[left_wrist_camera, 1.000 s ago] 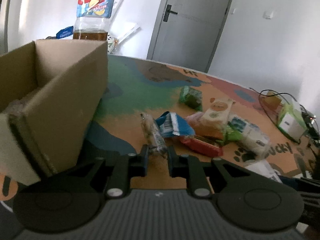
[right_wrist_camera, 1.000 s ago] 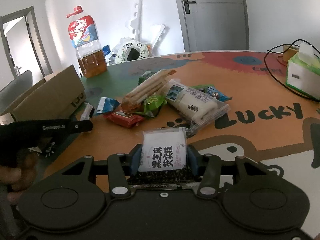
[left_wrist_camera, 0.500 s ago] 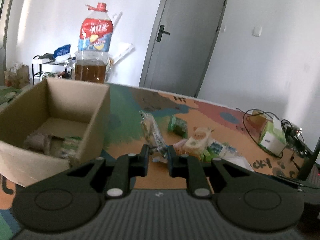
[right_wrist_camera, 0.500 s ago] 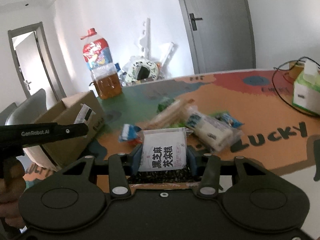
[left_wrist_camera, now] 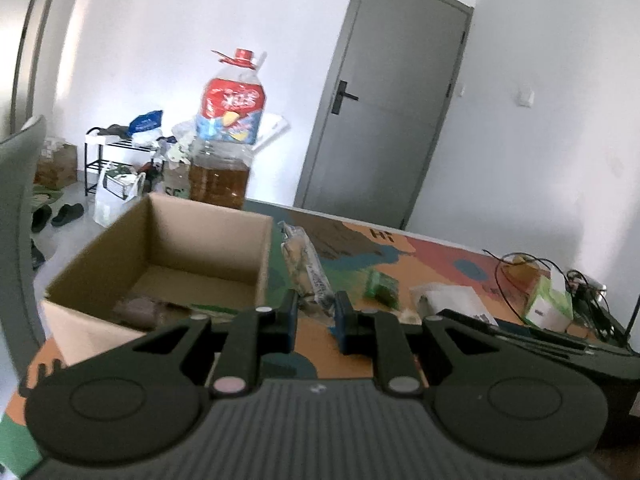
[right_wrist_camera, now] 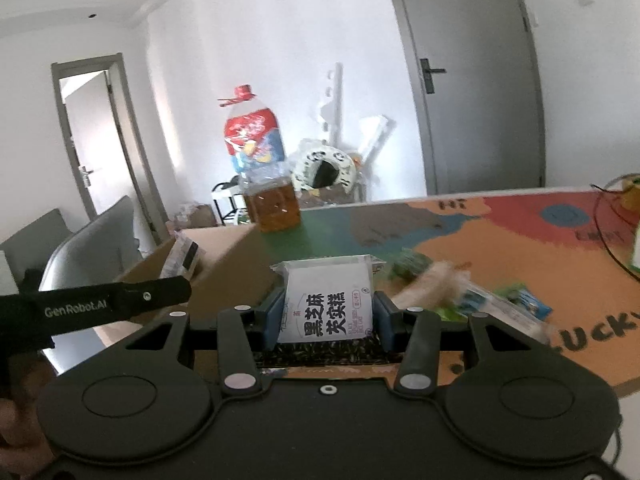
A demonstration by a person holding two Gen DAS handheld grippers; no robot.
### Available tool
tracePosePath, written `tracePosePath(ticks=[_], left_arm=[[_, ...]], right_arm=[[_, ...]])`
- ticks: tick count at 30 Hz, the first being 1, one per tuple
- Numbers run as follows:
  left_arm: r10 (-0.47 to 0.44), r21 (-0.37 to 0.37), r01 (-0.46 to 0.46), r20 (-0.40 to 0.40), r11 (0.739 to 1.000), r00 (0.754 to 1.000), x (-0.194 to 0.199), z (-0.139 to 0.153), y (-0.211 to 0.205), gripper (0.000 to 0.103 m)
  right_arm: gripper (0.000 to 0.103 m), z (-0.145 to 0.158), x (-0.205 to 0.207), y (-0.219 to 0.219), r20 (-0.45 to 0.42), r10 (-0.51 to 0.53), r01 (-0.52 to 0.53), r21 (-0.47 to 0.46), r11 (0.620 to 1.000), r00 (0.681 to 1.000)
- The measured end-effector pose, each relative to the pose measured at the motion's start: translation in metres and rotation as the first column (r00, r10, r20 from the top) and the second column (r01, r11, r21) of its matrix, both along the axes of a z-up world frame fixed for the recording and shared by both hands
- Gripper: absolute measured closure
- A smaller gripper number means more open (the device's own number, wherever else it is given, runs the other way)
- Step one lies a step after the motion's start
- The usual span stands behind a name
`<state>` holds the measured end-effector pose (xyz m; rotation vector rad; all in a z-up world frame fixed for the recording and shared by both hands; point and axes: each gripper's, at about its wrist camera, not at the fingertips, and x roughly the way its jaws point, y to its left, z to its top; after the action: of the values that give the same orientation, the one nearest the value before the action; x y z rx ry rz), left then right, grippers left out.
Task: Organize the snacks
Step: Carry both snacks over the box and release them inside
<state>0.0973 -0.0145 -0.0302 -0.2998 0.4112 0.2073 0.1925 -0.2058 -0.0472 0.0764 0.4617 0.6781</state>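
Observation:
My left gripper (left_wrist_camera: 314,314) is shut on a long clear packet of biscuits (left_wrist_camera: 306,266) and holds it up in the air, just right of an open cardboard box (left_wrist_camera: 160,256) with a few packets lying in it. My right gripper (right_wrist_camera: 324,312) is shut on a white packet with black Chinese lettering (right_wrist_camera: 328,300) and holds it above the table. The box also shows in the right wrist view (right_wrist_camera: 224,264), left of that packet. The left gripper's body (right_wrist_camera: 100,308) crosses the left of that view. Several loose snack packets (right_wrist_camera: 460,296) lie on the table.
A large oil bottle with a red label (left_wrist_camera: 226,140) stands behind the box. A tissue box (left_wrist_camera: 548,308) and cables (left_wrist_camera: 520,264) sit at the table's far right. A grey chair (right_wrist_camera: 92,248) stands left of the table. The colourful table mat (right_wrist_camera: 520,236) spreads to the right.
Both grippers have risen with their packets. The left one has lifted the biscuit packet off the table and now looks down into the box. The right one has moved up and towards the box.

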Motion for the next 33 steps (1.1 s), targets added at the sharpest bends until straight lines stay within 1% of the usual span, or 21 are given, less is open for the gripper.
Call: tracePosePath(ticks=[4,10,12,17,21,26,33], left_arm=[[0.019,0.005,-0.019,0.01,1.0,1.0,-0.006,0.003,0.013,0.085],[0.046,-0.011,-0.046,0.015,0.999,0.999,-0.012,0.003,0.039,0.085],[0.054,-0.016,-0.054,0.015,0.998,0.998,-0.013,0.003,0.051,0.085],[0.079,-0.025,-0.078,0.015,0.997,0.997,-0.013,0.001,0.077,0.085],[0.09,-0.026,-0.09,0.008,0.996,0.996,-0.006,-0.001,0.096,0.085],[0.102,-0.02,-0.102,0.005,0.995,0.995,0.008,-0.001,0.115,0.085],[0.105,-0.024,-0.105,-0.013,0.994,0.994,0.027,-0.007,0.127,0.085]], right_arm=[[0.057,0.007,-0.004,0.016,0.015,0.029,-0.029,0.002,1.0,0.999],[0.057,0.017,-0.008,0.041,0.043,0.056,-0.056,-0.009,0.998,0.998],[0.057,0.017,-0.008,0.049,0.056,0.068,-0.067,-0.021,0.998,0.996],[0.057,0.016,0.0,0.073,0.053,0.075,-0.072,-0.045,0.996,0.996],[0.057,0.019,0.009,0.083,0.028,0.089,-0.089,-0.009,0.996,0.996],[0.057,0.02,0.018,0.101,0.027,0.095,-0.094,-0.01,0.995,0.995],[0.057,0.017,0.029,0.122,0.008,0.113,-0.113,-0.005,0.994,0.994]])
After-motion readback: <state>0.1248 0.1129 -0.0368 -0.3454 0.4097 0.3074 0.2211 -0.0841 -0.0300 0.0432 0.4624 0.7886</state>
